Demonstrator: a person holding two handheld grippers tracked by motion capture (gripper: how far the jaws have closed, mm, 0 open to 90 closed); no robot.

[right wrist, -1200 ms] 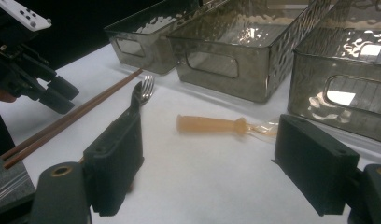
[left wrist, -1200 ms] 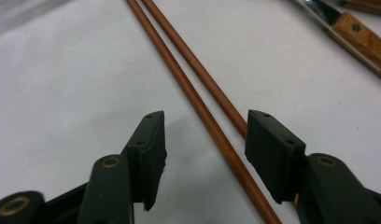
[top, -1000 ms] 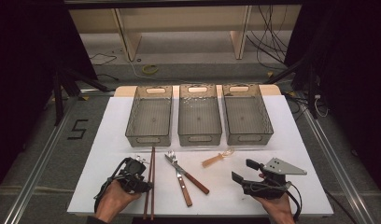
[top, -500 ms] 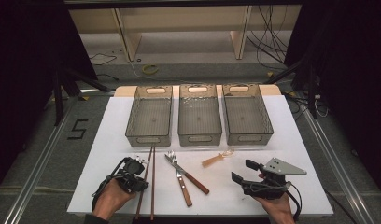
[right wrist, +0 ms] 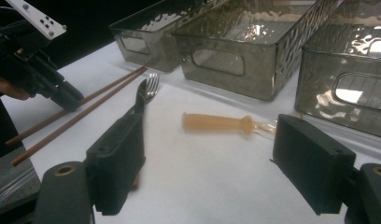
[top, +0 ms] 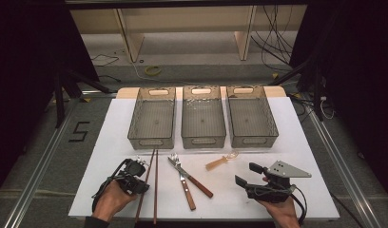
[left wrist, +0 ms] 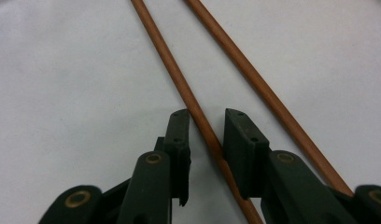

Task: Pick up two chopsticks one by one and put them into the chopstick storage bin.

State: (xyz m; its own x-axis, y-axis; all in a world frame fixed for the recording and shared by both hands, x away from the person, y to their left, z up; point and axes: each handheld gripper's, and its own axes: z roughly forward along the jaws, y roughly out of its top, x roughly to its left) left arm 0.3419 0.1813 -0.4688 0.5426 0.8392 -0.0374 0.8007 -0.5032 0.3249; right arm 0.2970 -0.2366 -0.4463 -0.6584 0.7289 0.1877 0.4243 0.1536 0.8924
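A: Left gripper (left wrist: 205,128)?
B: Jaws just closed in, straddling one chopstick (left wrist: 179,84), pads not pressing yet. It runs lengthwise btwn them, flat on table (top: 111,152).
A: Right gripper (right wrist: 216,163)?
B: Wide open, holding nothing, farther off.

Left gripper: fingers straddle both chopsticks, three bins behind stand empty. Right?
Not quite. In the left gripper view the left gripper has one chopstick between its fingers; the other chopstick lies outside them. The three bins stand empty.

Left gripper (top: 140,176) beside chopsticks (top: 154,187)
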